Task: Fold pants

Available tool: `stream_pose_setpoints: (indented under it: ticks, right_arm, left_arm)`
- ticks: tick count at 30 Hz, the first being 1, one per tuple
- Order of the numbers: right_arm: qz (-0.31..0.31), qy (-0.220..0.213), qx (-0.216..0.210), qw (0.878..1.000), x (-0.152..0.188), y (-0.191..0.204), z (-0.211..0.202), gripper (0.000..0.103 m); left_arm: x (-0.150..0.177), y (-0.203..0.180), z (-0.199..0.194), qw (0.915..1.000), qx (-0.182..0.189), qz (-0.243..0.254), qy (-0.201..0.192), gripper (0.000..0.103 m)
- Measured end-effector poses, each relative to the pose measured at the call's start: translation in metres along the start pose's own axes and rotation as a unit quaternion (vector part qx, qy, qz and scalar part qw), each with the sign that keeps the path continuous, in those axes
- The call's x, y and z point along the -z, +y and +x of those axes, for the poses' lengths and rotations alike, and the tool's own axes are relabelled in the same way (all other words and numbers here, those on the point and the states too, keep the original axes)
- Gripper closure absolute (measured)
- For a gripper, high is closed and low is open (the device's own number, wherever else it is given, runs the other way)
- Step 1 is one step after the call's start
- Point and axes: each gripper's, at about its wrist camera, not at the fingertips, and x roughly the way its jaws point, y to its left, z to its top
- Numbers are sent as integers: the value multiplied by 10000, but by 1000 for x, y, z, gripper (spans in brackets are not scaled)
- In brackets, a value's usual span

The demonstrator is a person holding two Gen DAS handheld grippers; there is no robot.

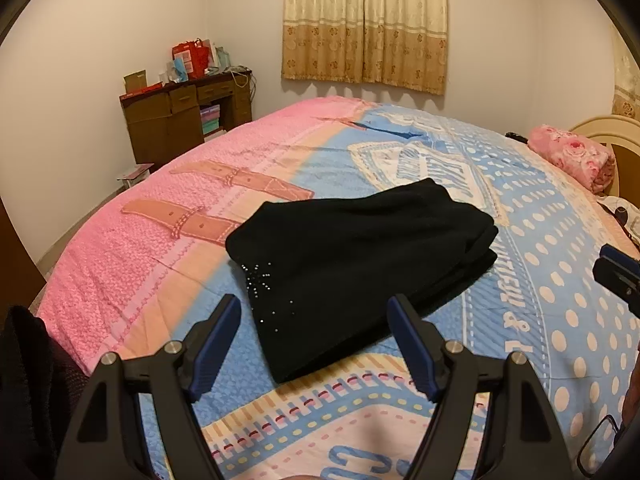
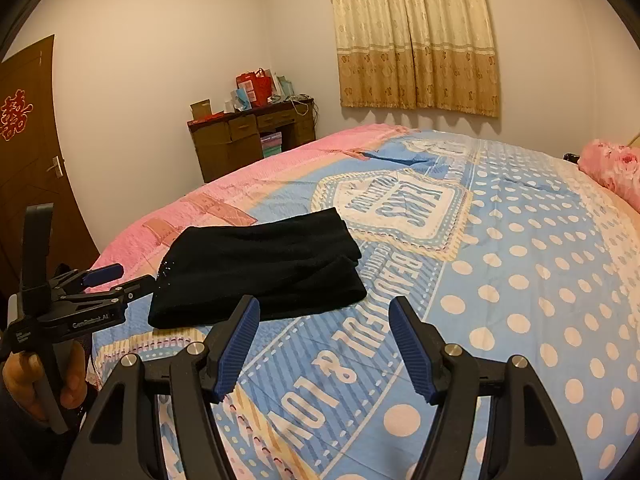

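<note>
Black pants [image 1: 352, 264] lie folded into a thick rectangle on the bed, with small rhinestones near their front left corner. They also show in the right wrist view [image 2: 260, 268]. My left gripper [image 1: 314, 308] is open and empty, hovering just in front of the pants' near edge; it shows from the side in the right wrist view [image 2: 128, 276] at the pants' left end. My right gripper [image 2: 324, 308] is open and empty, just in front of and to the right of the pants; its tip shows at the right edge of the left wrist view [image 1: 618, 276].
The bed has a pink and blue patterned cover [image 2: 500, 280]. A pink floral pillow [image 1: 572, 156] lies at the far right. A brown desk [image 1: 188, 120] with bags stands by the far wall. A curtain [image 1: 364, 24] hangs behind. A brown door [image 2: 28, 152] is at left.
</note>
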Motion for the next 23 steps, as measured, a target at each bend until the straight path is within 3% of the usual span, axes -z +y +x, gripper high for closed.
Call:
stream_pose_setpoints:
  ticks: [10, 14, 23]
  right_arm:
    - [-53, -70, -10, 10000, -1, 4, -6, 35]
    - [-41, -66, -6, 10000, 0, 4, -6, 35]
    - [22, -73, 42, 10000, 4, 0, -13, 35]
  left_arm:
    - [0, 0, -1, 10000, 5, 17, -3, 25]
    - [0, -2, -4, 9999, -118, 40, -114, 16]
    - [0, -9, -15, 9992, -115, 212, -333, 15]
